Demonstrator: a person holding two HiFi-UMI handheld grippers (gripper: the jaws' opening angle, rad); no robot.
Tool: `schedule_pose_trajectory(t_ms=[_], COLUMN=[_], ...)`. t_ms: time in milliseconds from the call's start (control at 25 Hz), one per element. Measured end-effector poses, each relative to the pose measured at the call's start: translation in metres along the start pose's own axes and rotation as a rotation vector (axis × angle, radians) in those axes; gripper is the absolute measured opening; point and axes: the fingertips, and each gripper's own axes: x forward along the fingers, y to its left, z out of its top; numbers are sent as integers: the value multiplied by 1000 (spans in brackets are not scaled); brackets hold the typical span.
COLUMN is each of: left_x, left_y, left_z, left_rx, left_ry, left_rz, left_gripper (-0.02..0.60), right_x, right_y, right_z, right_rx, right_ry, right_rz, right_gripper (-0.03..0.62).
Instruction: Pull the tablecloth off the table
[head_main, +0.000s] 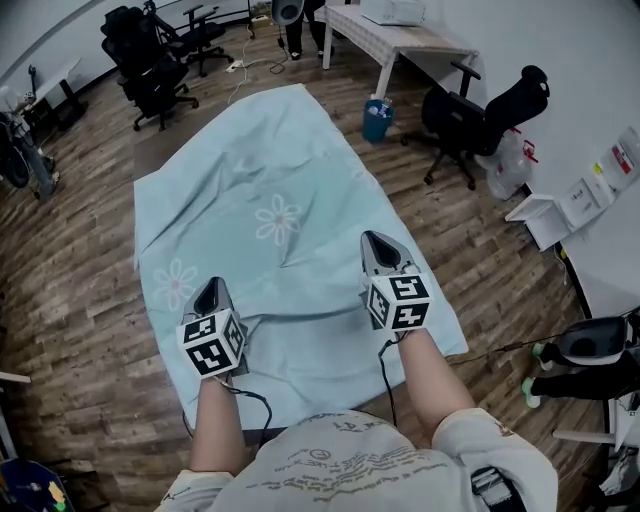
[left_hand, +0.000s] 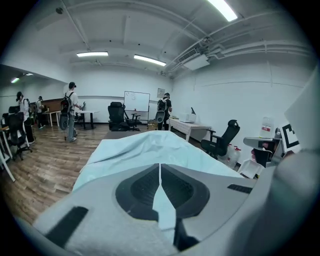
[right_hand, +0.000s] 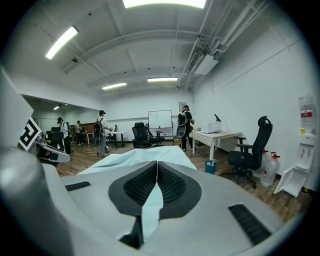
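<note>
A pale blue tablecloth (head_main: 280, 180) with white flower prints covers a long table, rumpled and drawn toward the near end. A bare brown strip of the table (head_main: 160, 145) shows at its far left. My left gripper (head_main: 213, 284) is shut on a fold of the cloth near the front left. My right gripper (head_main: 373, 237) is shut on the cloth further forward on the right. In the left gripper view, cloth (left_hand: 145, 150) is pinched between the closed jaws of the gripper (left_hand: 160, 166). The right gripper view shows the same: cloth (right_hand: 150, 156) caught in the gripper (right_hand: 157, 163).
A black office chair (head_main: 480, 120) and a blue bin (head_main: 377, 118) stand to the right of the table. A white desk (head_main: 395, 40) is at the back, more black chairs (head_main: 150, 60) at the back left. People (left_hand: 69, 111) stand far off. Wooden floor surrounds the table.
</note>
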Motion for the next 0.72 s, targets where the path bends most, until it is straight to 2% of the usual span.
schedule_pose_trajectory(t_ms=[240,320,360,440,560,720], left_x=[39,51,57,66,77,91], left_y=[65,86,96,117,143,175], left_z=[-28,-38,-44,-55,-71,-88], left_rx=[-55,-66,-70,-82,-97,-77], left_ry=[93,121,134,160,197,236], left_rz=[88,112,128,161,198,254], left_gripper=[23,104,145,172,216,270], right_x=[53,70,79,97,122,150], right_y=[-18,-26,-30,-37,-51,-73], right_z=[-25,-34,-38,-51,-72,-100], right_rx=[-32,-43,-47,-46,-59,-63], right_ry=[54,69,82,121,188,270], right_rz=[33,31,32,37,28,16], right_gripper=[15,19,38,108,156,227])
